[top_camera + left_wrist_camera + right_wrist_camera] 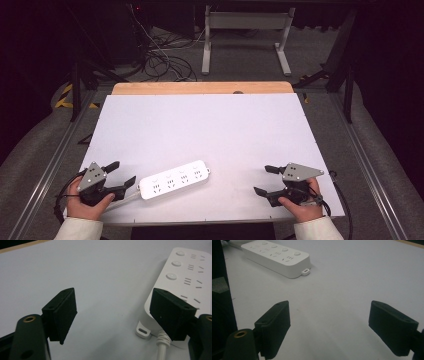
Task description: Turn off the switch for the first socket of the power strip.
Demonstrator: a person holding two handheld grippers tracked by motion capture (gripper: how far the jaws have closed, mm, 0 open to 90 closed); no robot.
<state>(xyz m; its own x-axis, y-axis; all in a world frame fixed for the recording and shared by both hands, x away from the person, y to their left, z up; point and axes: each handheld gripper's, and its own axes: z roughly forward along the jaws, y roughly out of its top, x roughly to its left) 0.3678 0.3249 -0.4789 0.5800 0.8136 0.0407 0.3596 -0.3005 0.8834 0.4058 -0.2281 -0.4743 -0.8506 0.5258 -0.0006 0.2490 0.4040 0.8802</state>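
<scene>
Power strip (174, 179), white and long, lies flat on the white table (210, 130) near its front edge, toward your left side. Its long axis runs slantwise: the cord end points toward your left gripper (121, 176) and the front edge, the far end points away toward the table's middle and right. The socket face is turned up (in the left gripper view you can see three round buttons beside the slot rows). A white cord (125, 198) leaves the strip's near-left end and runs toward the table's front edge under your left gripper.

Your left gripper sits just beside that cord end of the strip, with its jaws spread wide and nothing between them. In the left gripper view, the right-hand jaw stands in front of the strip's corner where the cord comes out; whether it touches the strip, you cannot tell from these views.

Your right gripper (265, 180) rests well apart from the strip, off its far end toward the table's right side, jaws also wide apart and holding nothing, aimed back toward the strip.
</scene>
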